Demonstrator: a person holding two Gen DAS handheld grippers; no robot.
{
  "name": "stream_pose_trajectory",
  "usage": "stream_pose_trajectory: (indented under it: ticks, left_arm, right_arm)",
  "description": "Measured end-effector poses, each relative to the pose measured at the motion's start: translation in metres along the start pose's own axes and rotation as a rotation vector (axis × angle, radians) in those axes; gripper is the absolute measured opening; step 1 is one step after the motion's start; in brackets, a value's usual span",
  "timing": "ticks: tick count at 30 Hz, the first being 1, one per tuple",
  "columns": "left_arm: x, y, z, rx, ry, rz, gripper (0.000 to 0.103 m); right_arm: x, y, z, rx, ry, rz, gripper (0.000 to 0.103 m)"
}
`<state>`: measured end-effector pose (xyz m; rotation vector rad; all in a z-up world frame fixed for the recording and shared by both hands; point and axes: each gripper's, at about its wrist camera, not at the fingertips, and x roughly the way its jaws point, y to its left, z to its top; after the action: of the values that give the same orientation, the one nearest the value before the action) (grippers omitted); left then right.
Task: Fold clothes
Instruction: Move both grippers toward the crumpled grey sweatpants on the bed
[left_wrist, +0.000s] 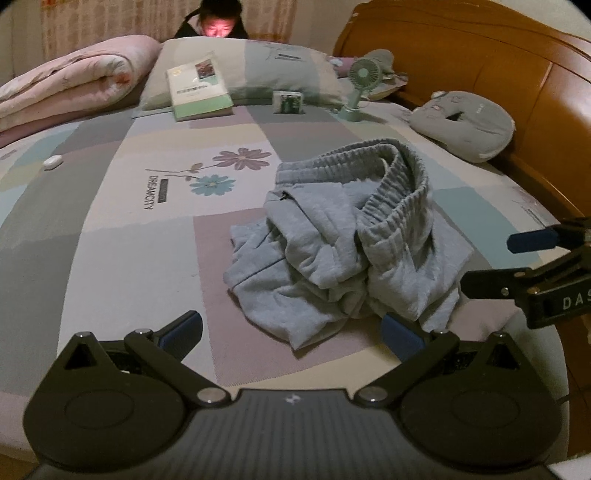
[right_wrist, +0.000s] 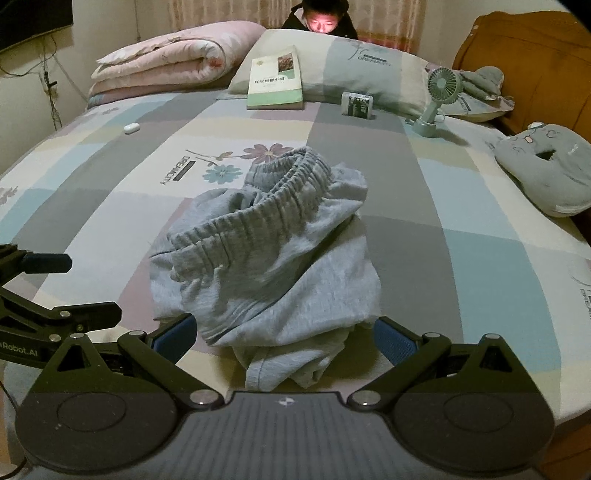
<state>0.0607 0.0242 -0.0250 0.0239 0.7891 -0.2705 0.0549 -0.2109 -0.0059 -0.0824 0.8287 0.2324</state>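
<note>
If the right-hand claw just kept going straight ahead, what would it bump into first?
Most likely the crumpled grey sweatpants, heaped directly ahead of the open right gripper, though the depth is hard to judge.

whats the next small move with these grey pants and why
Probably ease the right gripper forward to pinch the waistband. The pants lie crumpled in a heap on the bed, both grippers are open and hold nothing, and the left gripper sits at the heap's near edge. They need spreading flat before any fold.
</note>
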Motion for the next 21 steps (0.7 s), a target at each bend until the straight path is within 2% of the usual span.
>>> stream_pose_trajectory:
  ticks: [7, 15, 21]
  left_arm:
    - [0.002, 0.008, -0.002, 0.026, 0.010, -0.028, 0.102]
    - [-0.001, 0.019, -0.006, 0.082, 0.006, -0.001, 0.102]
    - [0.000, 0.021, -0.012, 0.102, -0.003, 0.017, 0.102]
  right_arm:
    - [0.008, 0.016, 0.009, -0.007, 0.063, 0.002, 0.103]
    - [0.017, 0.036, 0.026, -0.004, 0.060, 0.015, 0.102]
    - [0.028, 0.047, 0.024, 0.000, 0.080, 0.032, 0.101]
